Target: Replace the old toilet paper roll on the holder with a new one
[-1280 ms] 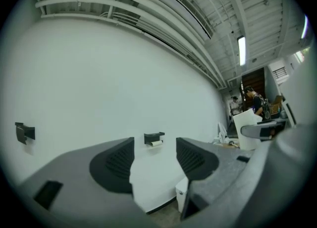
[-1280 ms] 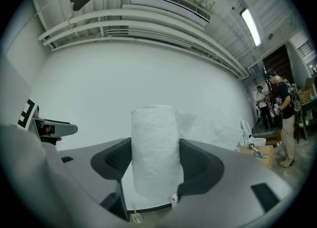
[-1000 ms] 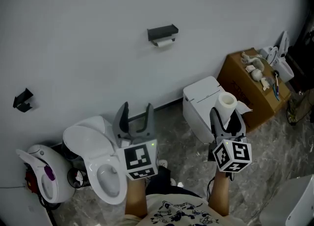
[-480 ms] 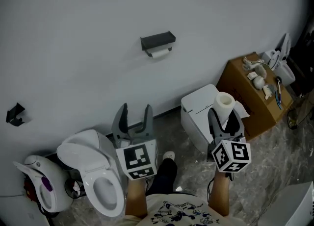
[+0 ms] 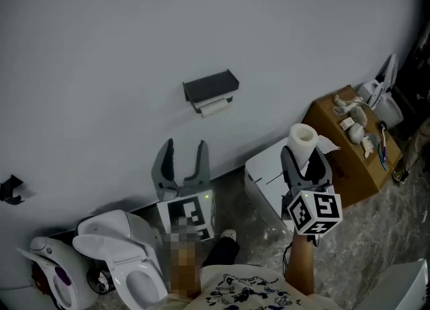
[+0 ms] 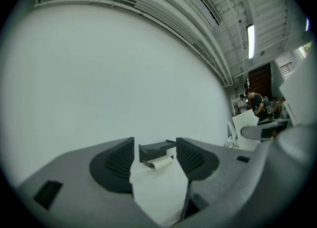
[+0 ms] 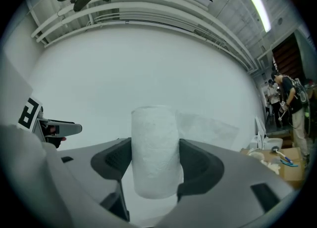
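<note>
A black toilet paper holder (image 5: pixel 211 88) hangs on the white wall, with a thin, nearly spent old roll (image 5: pixel 213 107) under its lid. My left gripper (image 5: pixel 183 156) is open and empty, held below the holder and short of it; the holder (image 6: pixel 156 149) and old roll (image 6: pixel 161 162) show between its jaws, farther off. My right gripper (image 5: pixel 304 157) is shut on a new white toilet paper roll (image 5: pixel 302 141), held upright with a loose sheet trailing right. The roll (image 7: pixel 155 150) fills the gap between the right jaws.
A white toilet (image 5: pixel 121 258) stands at lower left with a small white appliance (image 5: pixel 52 276) beside it. A white box-like unit (image 5: pixel 265 177) sits behind the right gripper. A cardboard box (image 5: pixel 346 140) with clutter on top stands at right. A person (image 7: pixel 290 106) stands far right.
The view has tilted up and closer to the wall: the holder appears larger and lower in the head view. Both grippers have risen toward it, the right one still gripping the new roll.
</note>
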`<state>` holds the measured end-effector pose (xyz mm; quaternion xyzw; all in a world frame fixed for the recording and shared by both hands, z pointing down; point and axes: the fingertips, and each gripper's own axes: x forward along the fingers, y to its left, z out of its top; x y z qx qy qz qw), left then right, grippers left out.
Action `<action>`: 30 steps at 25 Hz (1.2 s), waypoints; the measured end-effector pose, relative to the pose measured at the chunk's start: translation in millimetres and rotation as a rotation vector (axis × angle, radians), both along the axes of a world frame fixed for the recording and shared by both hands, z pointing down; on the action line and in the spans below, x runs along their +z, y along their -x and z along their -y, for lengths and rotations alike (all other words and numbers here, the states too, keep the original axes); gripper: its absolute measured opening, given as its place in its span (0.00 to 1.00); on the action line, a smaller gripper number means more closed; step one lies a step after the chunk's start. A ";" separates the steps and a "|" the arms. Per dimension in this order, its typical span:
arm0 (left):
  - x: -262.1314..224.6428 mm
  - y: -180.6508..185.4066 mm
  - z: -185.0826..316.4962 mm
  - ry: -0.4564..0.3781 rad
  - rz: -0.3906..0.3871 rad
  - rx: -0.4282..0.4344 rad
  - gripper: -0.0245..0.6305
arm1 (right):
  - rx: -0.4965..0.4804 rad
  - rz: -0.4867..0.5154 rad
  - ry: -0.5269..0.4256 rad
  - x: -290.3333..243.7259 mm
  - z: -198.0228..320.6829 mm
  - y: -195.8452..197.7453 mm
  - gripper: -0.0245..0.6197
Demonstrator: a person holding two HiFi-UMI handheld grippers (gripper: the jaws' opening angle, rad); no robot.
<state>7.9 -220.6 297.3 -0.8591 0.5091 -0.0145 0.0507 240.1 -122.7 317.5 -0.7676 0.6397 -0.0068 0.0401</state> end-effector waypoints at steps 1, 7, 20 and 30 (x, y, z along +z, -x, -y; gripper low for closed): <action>-1.5 -4.5 10.5 -0.003 0.003 0.000 0.42 | -0.002 -0.001 0.001 -0.9 10.7 -3.3 0.51; 1.6 -22.8 61.1 -0.002 0.018 -0.006 0.42 | -0.020 -0.002 0.006 2.5 66.5 -18.6 0.51; 14.9 -32.5 103.9 0.031 0.055 -0.078 0.42 | -0.095 0.030 0.042 17.2 126.7 -32.8 0.51; 16.1 -47.8 119.9 0.041 0.099 -0.124 0.42 | -0.154 0.042 0.060 18.2 158.2 -47.2 0.51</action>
